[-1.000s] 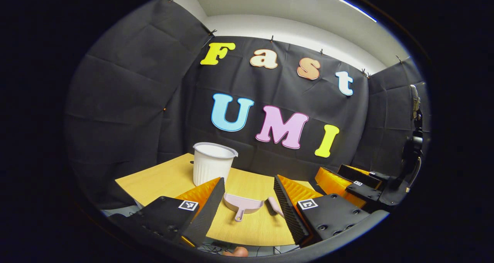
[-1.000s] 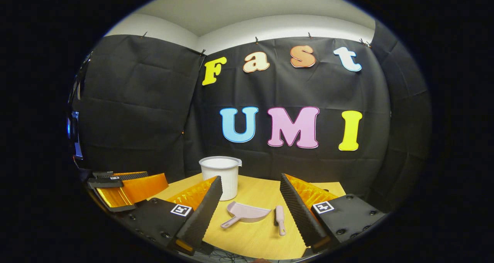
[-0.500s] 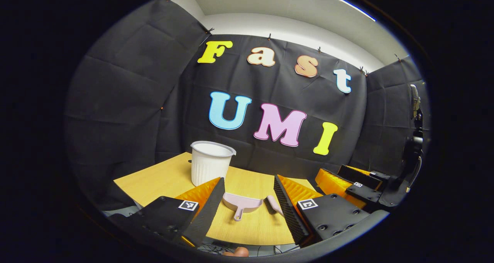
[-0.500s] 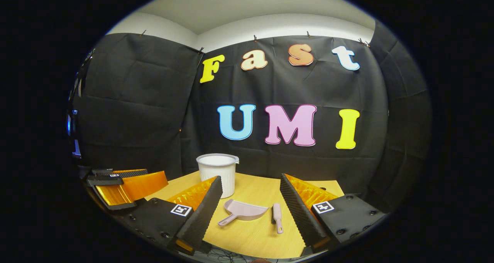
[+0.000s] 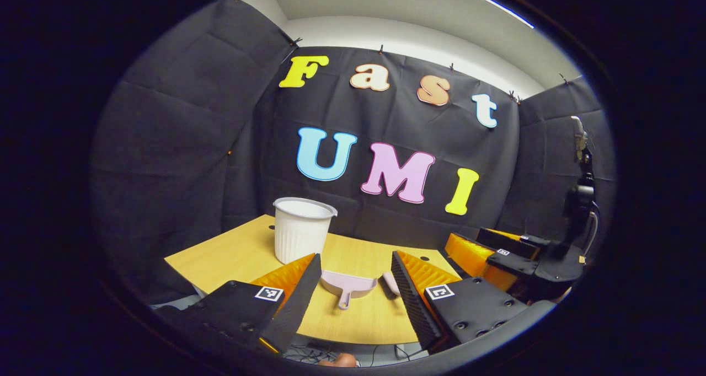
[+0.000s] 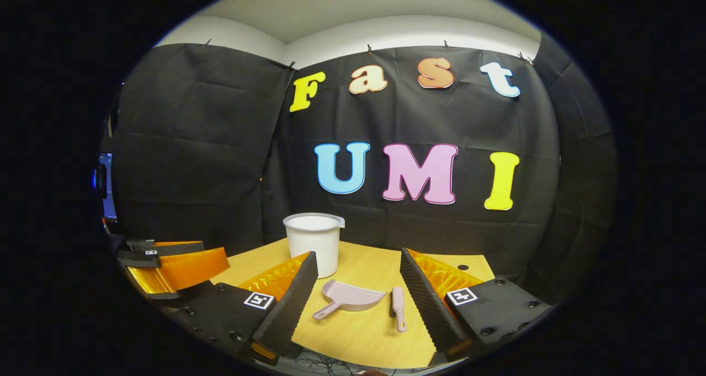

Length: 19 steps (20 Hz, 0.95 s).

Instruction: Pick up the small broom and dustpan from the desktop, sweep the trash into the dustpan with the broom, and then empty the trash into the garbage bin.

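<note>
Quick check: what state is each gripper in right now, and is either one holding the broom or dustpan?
Left gripper: open, holding nothing; dustpan lies on the desk.
Right gripper: open, holding nothing; broom lies on the desk.

I am looking across a wooden table [image 5: 231, 254] standing against the black cloth wall [image 5: 182, 144], with a pale ceiling [image 6: 331, 6] showing above the cloth. Dark cables [image 5: 309, 351] are hanging below the table's near edge. At the far left of the right gripper view, a screen [image 6: 107, 186] is glowing blue.
</note>
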Tool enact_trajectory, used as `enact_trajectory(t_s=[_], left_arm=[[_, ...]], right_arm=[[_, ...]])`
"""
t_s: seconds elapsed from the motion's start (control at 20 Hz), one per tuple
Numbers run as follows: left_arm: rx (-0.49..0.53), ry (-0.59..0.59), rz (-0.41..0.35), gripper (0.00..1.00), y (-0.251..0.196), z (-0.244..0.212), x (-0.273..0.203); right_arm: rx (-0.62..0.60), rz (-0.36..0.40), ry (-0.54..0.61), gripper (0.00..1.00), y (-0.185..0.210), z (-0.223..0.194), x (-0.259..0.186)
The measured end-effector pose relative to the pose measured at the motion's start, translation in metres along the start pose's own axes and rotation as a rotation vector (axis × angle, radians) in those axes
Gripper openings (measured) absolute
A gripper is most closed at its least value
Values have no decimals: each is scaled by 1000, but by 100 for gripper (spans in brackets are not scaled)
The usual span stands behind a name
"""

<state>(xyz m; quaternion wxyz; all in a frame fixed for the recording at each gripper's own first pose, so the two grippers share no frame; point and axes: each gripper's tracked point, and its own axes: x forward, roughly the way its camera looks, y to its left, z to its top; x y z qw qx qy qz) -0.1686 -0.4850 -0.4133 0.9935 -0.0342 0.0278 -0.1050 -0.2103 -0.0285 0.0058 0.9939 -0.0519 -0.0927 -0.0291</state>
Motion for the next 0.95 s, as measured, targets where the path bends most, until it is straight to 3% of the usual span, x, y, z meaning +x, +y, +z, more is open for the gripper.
enact_trajectory(t_s=[0.25,0.45,0.6,0.8,0.85,0.95], left_arm=[[-30,58,49,75,71,-26,-55],[-34,6,136,76,115,-7,-77],[-7,-67,165,76,110,17,-70],[33,-87,116,76,72,25,-39],[32,-90,93,77,59,27,-32],[21,-93,53,76,46,30,-17]], right_arm=[[18,-26,52,98,-14,-11,7],[-13,-69,44,98,-26,0,17],[-31,-58,31,98,-17,2,23],[-53,-17,19,98,7,1,22],[-62,-11,9,90,10,3,20],[-74,-5,-5,94,11,5,17]])
